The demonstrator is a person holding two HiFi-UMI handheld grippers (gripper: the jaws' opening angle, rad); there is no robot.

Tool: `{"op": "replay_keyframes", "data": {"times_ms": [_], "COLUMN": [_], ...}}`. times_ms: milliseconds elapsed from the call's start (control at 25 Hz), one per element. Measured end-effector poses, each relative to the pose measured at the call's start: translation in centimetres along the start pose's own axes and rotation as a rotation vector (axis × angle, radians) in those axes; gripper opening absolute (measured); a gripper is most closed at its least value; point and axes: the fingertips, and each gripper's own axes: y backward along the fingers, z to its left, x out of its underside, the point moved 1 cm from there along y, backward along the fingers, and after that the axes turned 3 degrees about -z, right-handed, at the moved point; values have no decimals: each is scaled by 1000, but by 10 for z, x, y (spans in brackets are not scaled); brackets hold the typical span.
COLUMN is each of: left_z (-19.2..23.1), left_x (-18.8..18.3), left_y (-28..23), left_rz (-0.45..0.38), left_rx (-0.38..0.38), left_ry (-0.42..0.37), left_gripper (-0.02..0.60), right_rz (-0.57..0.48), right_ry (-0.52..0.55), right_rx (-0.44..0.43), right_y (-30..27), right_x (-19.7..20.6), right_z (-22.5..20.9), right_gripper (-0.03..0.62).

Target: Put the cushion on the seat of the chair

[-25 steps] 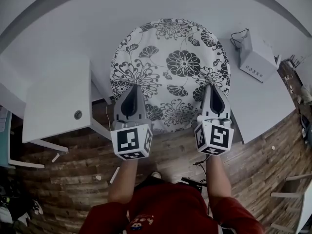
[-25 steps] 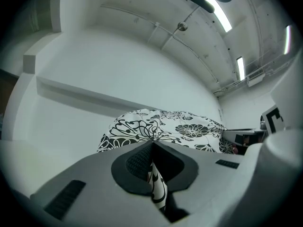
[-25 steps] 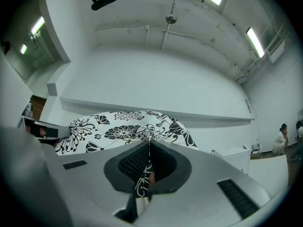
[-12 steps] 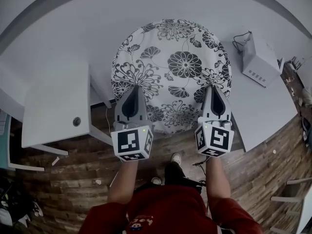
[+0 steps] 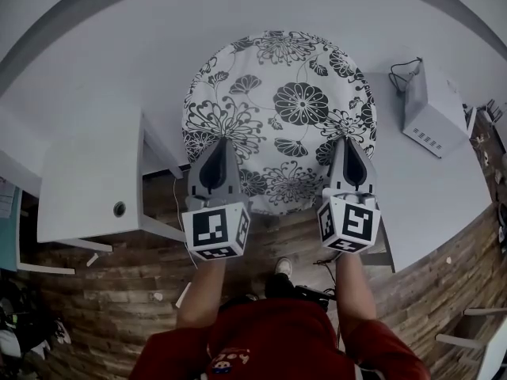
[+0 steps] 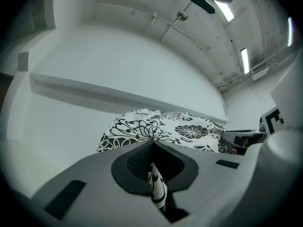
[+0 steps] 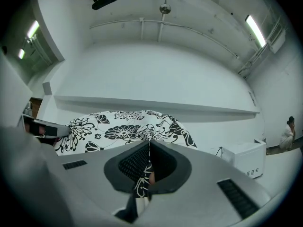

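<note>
Over white desk [image 5: 432, 192], floral cushion [image 5: 281, 109] pinched by left tongs [image 5: 215, 143], right tongs [image 5: 346, 142]

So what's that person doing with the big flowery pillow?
A person is holding a round black-and-white flowery cushion with two hand-held tools. The left tool and the right tool are each shut on the cushion's near edge, one at each side. The cushion is held out in front of the person, between a white table on the left and a white box on the right. It isn't on a chair seat yet, and no chair clearly shows.
</note>
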Motion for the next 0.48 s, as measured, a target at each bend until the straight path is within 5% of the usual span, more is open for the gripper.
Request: {"op": "replay_keyframes", "data": {"times_ms": [480], "left_z": [-1], "left_x": [3], "left_y": [-1], "left_rz": [-18], "left_rx": [-14], "left_ry": [-15], "left_gripper": [28], "right_rz": [-19], "right_ry": [-16], "right_rx": [-18], "right_y": [-2], "right_x": [6], "right_z": [-1], "right_gripper": [28]}}
